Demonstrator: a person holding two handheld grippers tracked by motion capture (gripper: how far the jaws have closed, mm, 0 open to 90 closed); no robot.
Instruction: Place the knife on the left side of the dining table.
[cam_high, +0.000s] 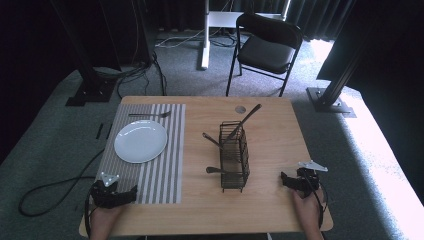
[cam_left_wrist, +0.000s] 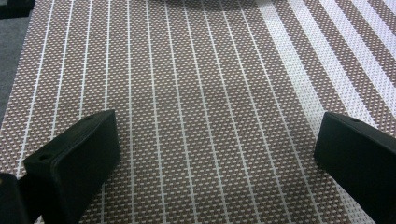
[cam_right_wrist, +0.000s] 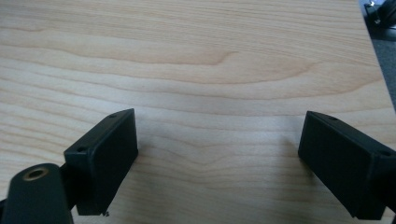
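Observation:
My left gripper (cam_high: 116, 194) rests on the near left corner of the striped placemat (cam_high: 165, 165), held by a hand at the table's front edge. In the left gripper view its black jaws stand wide apart over the woven mat (cam_left_wrist: 210, 93), open, with nothing between them (cam_left_wrist: 217, 154). At the near right of the table my right gripper (cam_high: 295, 180) lies on bare wood. Its jaws are spread wide in the right gripper view (cam_right_wrist: 219, 158), open and empty.
A white plate (cam_high: 140, 141) sits on the mat with a fork (cam_high: 150, 115) beyond it. A black wire cutlery basket (cam_high: 234, 155) stands mid-table with several utensils sticking out. A small round disc (cam_high: 240, 109) lies near the far edge. A black chair (cam_high: 267, 45) stands behind the table.

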